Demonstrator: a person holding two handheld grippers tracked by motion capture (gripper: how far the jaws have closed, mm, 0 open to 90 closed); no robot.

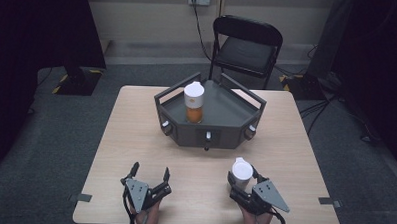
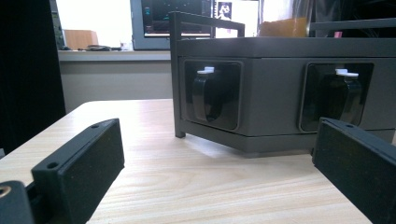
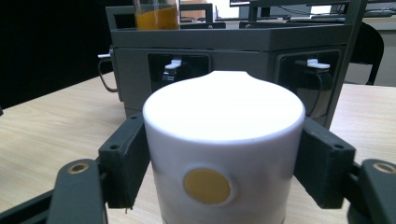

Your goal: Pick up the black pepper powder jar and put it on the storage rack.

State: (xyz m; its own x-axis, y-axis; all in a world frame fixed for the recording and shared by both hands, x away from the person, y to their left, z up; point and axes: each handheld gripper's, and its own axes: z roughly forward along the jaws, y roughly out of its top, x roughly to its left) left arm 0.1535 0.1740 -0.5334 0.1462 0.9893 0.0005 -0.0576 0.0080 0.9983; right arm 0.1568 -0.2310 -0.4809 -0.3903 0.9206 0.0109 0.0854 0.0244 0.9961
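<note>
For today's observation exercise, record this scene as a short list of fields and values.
Surface: wooden table
Right gripper: jaws closed on white-lidded jar, standing on table
Left gripper: open, nothing between jaws
Grey tray: far side of table centre, holds a second jar with orange contents
Background: black folding chair

A white jar (image 1: 241, 173) with a broad white cap stood upright on the tabletop (image 1: 135, 140), near its front edge and towards the right side, well apart from the grey tray (image 1: 226, 110) behind it. Its cap was smooth, flat on top and rounded at the rim, with a small lip at the back, and a round yellow dot (image 3: 207, 186) marked its near side. The right hand-held gripper (image 1: 244, 182) had it clamped, one black pad pressed to each side.
</note>
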